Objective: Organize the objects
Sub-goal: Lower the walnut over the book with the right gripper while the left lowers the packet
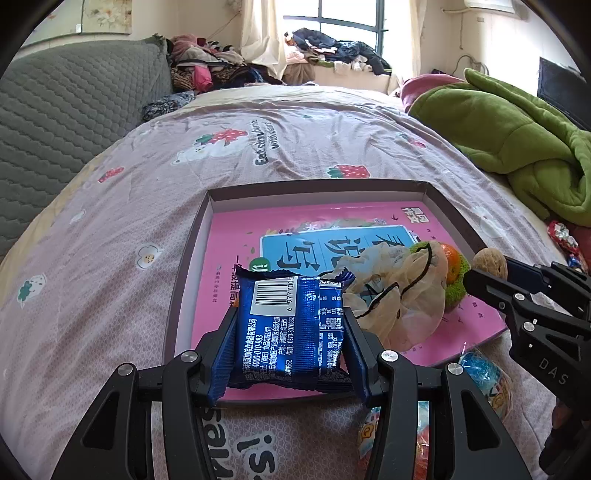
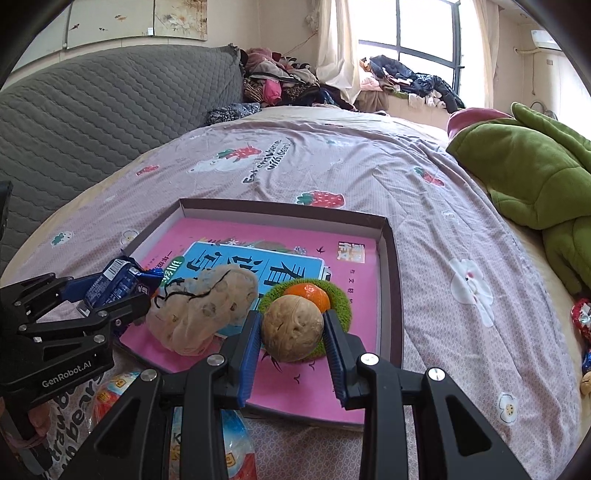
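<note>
Your left gripper [image 1: 290,328] clamps blue snack packet [image 1: 291,325], long axis pointing away, over tray [image 1: 184,266] near edge. Your right gripper [image 2: 291,332] pinches walnut [image 2: 293,328]; bedspread [image 1: 110,221] left of tray open.

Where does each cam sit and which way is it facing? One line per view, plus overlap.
Left wrist: on the left gripper, angled down over the tray on the bed; its fingers clamp a blue packet; right gripper enters from the right edge.
Right wrist: on the right gripper, angled down at the same tray; its fingers clamp a walnut; left gripper enters from the left.
Shared: tray, pink book, scrunchie, orange, window.
</note>
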A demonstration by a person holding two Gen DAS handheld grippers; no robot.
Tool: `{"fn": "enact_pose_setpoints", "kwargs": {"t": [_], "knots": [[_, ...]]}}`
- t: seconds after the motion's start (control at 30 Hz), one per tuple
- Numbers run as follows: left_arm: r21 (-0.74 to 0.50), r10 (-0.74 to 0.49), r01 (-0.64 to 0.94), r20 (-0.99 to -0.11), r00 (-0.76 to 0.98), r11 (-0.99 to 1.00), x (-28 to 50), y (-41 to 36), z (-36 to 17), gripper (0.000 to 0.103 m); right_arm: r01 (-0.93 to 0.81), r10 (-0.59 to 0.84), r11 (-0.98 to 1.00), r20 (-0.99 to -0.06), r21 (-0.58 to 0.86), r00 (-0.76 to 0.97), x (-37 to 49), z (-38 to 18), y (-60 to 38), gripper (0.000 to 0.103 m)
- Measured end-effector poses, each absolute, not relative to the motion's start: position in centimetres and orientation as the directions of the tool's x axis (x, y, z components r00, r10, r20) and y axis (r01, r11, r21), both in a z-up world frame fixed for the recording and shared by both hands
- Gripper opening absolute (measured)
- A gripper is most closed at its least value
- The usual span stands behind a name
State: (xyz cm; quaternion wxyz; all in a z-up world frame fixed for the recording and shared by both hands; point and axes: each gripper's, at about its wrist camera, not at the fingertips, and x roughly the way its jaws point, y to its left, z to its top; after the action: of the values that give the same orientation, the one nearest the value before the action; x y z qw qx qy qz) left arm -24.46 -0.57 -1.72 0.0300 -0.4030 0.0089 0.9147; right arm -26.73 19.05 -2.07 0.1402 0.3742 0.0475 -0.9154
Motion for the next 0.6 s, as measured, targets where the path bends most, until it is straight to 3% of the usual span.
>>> {"fn": "enact_pose_setpoints", "kwargs": {"t": [0.6], "knots": [[-0.014,0.055,-0.067,-0.735,-0.675,-0.998,-25.8,-0.3,-2.9,0.054,0.281,-0.211,-0.959,-0.739,0.031,-0.640,-27.7,-4.1,19.3,0.034]]}}
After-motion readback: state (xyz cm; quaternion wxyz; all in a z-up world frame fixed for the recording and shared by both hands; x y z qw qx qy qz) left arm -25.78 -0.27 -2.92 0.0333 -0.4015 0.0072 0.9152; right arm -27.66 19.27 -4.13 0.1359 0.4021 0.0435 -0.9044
